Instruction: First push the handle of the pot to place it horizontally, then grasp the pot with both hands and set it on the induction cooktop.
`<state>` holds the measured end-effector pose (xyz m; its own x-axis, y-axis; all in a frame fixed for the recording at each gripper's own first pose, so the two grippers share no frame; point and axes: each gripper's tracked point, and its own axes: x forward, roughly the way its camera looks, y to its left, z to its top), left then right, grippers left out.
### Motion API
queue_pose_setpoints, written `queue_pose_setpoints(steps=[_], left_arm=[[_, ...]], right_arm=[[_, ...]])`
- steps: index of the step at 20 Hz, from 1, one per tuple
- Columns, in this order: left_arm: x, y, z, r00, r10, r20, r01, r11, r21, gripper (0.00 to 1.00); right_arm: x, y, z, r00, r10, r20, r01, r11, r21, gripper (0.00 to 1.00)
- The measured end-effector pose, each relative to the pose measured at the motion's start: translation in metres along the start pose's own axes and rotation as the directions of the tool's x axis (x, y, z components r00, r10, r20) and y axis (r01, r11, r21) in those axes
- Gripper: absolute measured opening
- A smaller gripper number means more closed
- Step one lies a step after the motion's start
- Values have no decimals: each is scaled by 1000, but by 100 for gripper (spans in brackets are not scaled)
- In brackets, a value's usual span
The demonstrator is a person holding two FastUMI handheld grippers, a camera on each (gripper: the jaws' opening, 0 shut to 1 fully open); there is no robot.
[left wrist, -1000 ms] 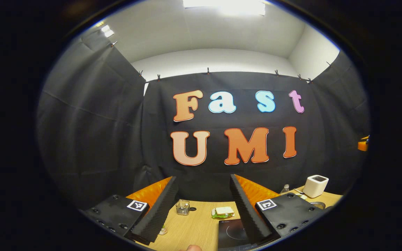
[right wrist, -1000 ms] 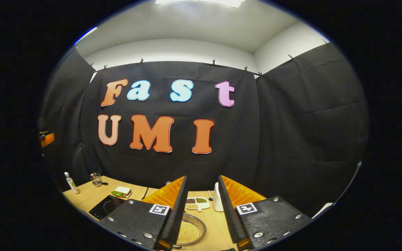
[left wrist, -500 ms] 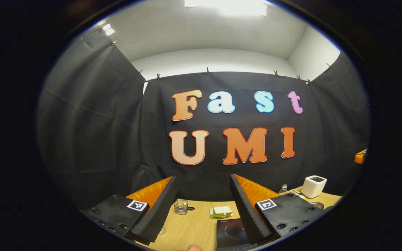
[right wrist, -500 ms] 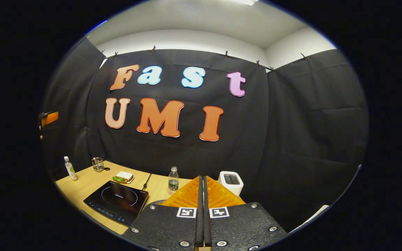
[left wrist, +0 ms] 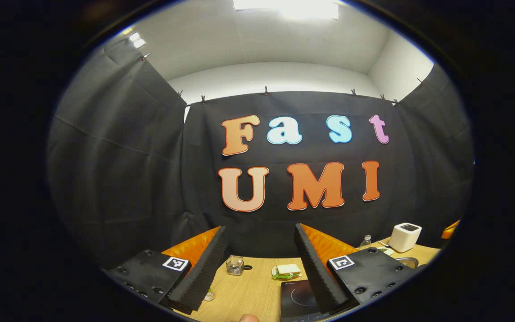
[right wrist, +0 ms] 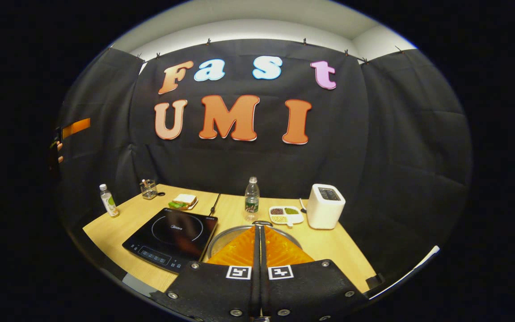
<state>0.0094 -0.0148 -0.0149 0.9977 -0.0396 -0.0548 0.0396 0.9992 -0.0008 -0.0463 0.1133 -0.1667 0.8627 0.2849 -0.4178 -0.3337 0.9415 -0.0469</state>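
Pot (right wrist: 221,238), a round metal one, sits on the worktop (right wrist: 333,250) just right of the induction cooktop (right wrist: 172,232), its rim partly hidden behind the right gripper (right wrist: 258,232), whose jaws are pressed together with nothing between them (their tips point at the pot's near side). Left to right along the back of the worktop in the right gripper view stand a small bottle (right wrist: 107,201), a glass jar (right wrist: 149,189), a sandwich (right wrist: 183,201), a water bottle (right wrist: 251,198), a divided dish of grains (right wrist: 285,215) and a white toaster (right wrist: 325,206). In the left gripper view the left gripper (left wrist: 262,261) hangs above the worktop with its jaws wide apart and empty, the glass jar and sandwich showing between them.
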Motion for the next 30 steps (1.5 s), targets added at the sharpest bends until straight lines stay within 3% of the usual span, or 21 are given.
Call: queue_pose_setpoints(steps=[5,11,18,25,30], left_arm=[[2,-3,-8,1000,-8,-18,8,1000,-2,99],[4,-1,-13,1000,-1,-25,1,1000,2,100],[9,-8,-20,1000,-5,-30,6,1000,19,99],[14,-16,-23,999,-21,-38,22,1000,13,100],[16,-10,-18,1000,0,-21,1,1000,28,99]], right_arm=[[11,33,-48,990,81,-114,-79,997,18,0],[24,64,-102,960,150,-236,-145,989,38,0],[37,89,-166,900,192,-392,-177,981,75,0],[48,71,-191,883,132,-450,-124,991,49,0],[46,59,-193,878,129,-461,-102,991,85,0]])
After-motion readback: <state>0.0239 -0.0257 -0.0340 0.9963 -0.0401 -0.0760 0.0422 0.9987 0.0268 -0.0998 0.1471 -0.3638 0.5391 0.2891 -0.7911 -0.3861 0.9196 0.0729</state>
